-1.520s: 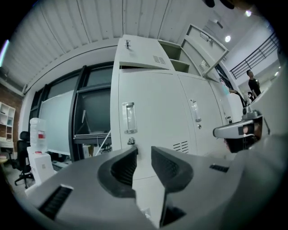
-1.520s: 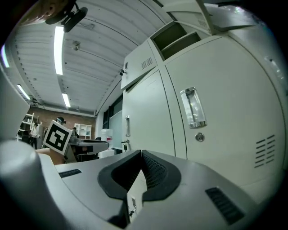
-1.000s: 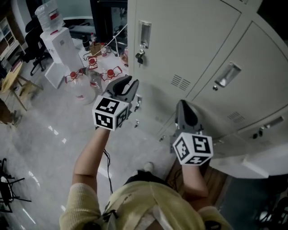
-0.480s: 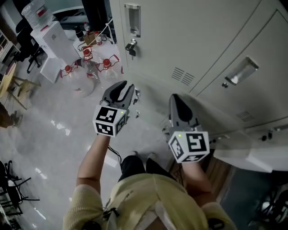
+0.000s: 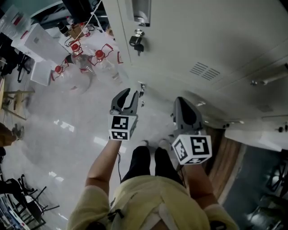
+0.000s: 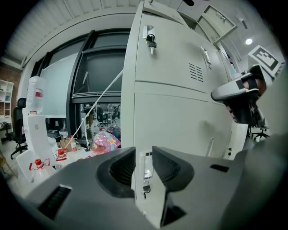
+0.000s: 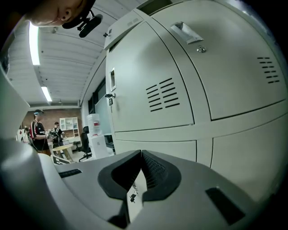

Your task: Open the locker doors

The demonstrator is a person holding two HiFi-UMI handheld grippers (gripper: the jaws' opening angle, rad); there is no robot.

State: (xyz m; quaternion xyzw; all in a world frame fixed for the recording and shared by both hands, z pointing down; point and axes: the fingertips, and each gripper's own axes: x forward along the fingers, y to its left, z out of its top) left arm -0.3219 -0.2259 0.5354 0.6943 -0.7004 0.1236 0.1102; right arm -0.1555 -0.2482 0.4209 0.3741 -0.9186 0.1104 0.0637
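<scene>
The grey lockers (image 5: pixel 189 36) fill the top right of the head view; the nearest upper door has a recessed handle (image 5: pixel 141 10) with a key lock (image 5: pixel 137 40) under it. A lower door's small lock (image 5: pixel 142 89) sits just beyond my left gripper (image 5: pixel 128 97), whose jaws are opening with nothing between them. The left gripper view shows that lock (image 6: pixel 145 174) through the gap of the left gripper (image 6: pixel 144 155). My right gripper (image 5: pixel 183 107) hovers beside the lower doors, shut and empty. In its own view the right gripper (image 7: pixel 140 155) faces vented doors (image 7: pixel 153 90).
Large water bottles with red caps (image 5: pixel 83 63) and a white dispenser (image 5: pixel 29 33) stand on the glossy floor at left. A pale panel (image 5: pixel 254 137) juts out at lower right above a brown surface (image 5: pixel 227 164). People stand by a table in the distance (image 7: pixel 38 130).
The view has slid down the locker front and the upper handle has risen to the frame's top. Both grippers now sit lower and closer together. The left jaws stand slightly wider.
</scene>
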